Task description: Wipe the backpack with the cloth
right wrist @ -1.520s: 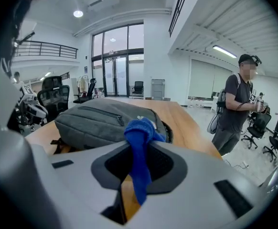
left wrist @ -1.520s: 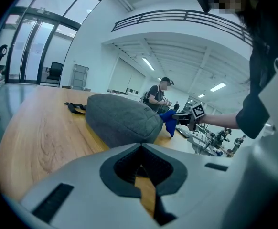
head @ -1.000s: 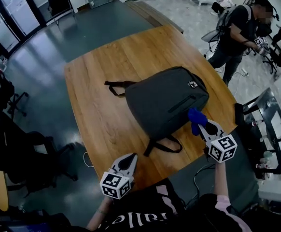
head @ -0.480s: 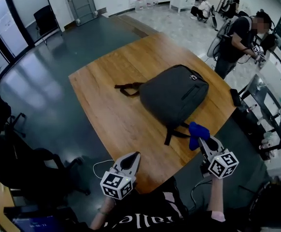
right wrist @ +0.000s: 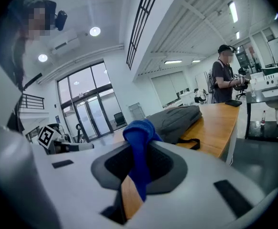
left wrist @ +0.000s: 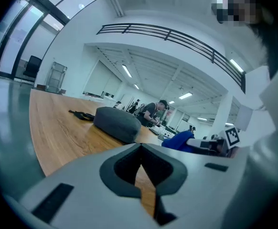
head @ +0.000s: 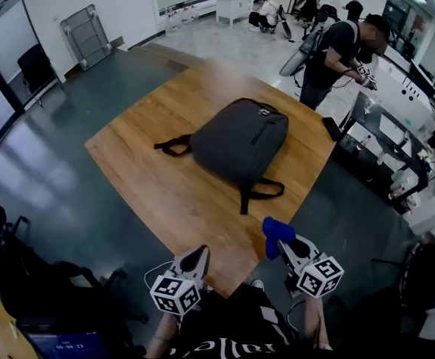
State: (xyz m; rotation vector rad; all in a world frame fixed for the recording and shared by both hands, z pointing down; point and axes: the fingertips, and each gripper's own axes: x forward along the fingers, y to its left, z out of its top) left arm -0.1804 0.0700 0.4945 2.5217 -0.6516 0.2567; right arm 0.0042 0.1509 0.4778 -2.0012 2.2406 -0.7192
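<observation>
**A:** On the wooden table, in the head view, what lies there?

**B:** A dark grey backpack, lying flat near the middle. One black strap loops toward the near edge.

**A:** And the tools?

**B:** Both hang off the near edge, well apart from the backpack. The left gripper is low at the left. The right gripper is at the right, with a blue cloth bunched at its tip. A person stands beyond the far corner.

**A:** The left gripper view?

**B:** Its jaws are pressed together with nothing between them. Past them the backpack rests on the table, and the cloth shows off to the right.

**A:** The right gripper view?

**B:** Its jaws are clamped on the cloth. The cloth stands above them in a folded lump and hangs down between them. The backpack lies behind on the table, not touching the cloth.
</observation>
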